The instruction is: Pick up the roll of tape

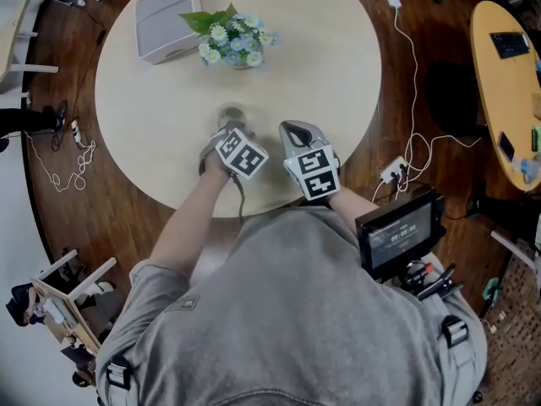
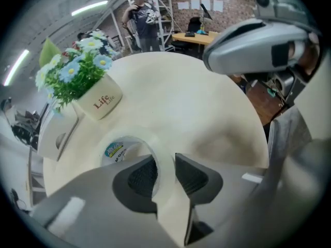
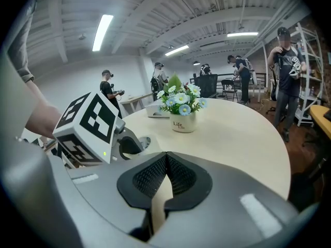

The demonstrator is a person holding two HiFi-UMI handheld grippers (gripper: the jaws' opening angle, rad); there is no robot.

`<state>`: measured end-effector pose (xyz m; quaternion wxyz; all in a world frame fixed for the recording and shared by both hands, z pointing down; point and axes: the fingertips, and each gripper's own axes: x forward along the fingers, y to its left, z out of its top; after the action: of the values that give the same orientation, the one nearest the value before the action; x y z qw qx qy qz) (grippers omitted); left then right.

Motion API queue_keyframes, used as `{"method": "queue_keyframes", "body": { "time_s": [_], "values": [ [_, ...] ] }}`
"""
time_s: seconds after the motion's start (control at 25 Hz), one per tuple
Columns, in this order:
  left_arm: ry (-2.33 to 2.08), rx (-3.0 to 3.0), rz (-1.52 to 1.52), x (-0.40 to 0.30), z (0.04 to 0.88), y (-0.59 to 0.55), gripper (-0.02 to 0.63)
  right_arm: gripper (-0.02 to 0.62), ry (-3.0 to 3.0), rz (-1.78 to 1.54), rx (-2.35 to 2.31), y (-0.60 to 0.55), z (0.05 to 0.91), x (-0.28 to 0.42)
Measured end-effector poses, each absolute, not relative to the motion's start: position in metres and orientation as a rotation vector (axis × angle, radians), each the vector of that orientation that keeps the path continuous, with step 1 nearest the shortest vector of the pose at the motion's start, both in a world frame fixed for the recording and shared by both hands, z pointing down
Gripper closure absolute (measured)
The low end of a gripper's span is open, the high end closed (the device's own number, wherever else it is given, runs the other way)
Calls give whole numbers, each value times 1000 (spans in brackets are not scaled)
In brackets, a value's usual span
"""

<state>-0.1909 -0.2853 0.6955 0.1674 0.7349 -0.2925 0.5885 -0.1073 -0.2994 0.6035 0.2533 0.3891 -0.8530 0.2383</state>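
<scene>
The roll of tape (image 2: 118, 148) lies flat on the round beige table (image 1: 338, 74), a white ring with a blue-green label inside. My left gripper (image 2: 165, 172) points steeply down over its near right side, one pad inside the ring and one outside, both against the ring's wall. Seen from the head view, the roll (image 1: 230, 113) shows just beyond the left gripper (image 1: 226, 132). My right gripper (image 1: 296, 134) hovers beside it to the right, above the table's near edge. Its jaws (image 3: 165, 175) are shut with nothing between them.
A cream pot of blue and white flowers (image 1: 235, 45) stands at the back of the table, a grey box (image 1: 165, 19) to its left. Cables and a power strip (image 1: 393, 172) lie on the floor at the right. People stand in the background.
</scene>
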Motion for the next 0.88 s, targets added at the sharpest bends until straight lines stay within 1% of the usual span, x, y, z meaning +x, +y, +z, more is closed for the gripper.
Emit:
{"method": "queue_keyframes", "body": {
  "time_s": [0.2,0.48,0.72,0.88],
  "values": [
    [-991,2067,1328,-195,675,-290,500,583,-2331,621,1054,-298,597,-103],
    [-1171,1978,763,-210,647,-297,500,583,-2356,569,1050,-299,582,-99],
    [-1268,1943,406,-216,618,-294,500,583,-2382,527,1039,-300,571,-98],
    [-1371,1979,237,-217,582,-290,500,583,-2422,497,1020,-298,561,-99]
  ]
}}
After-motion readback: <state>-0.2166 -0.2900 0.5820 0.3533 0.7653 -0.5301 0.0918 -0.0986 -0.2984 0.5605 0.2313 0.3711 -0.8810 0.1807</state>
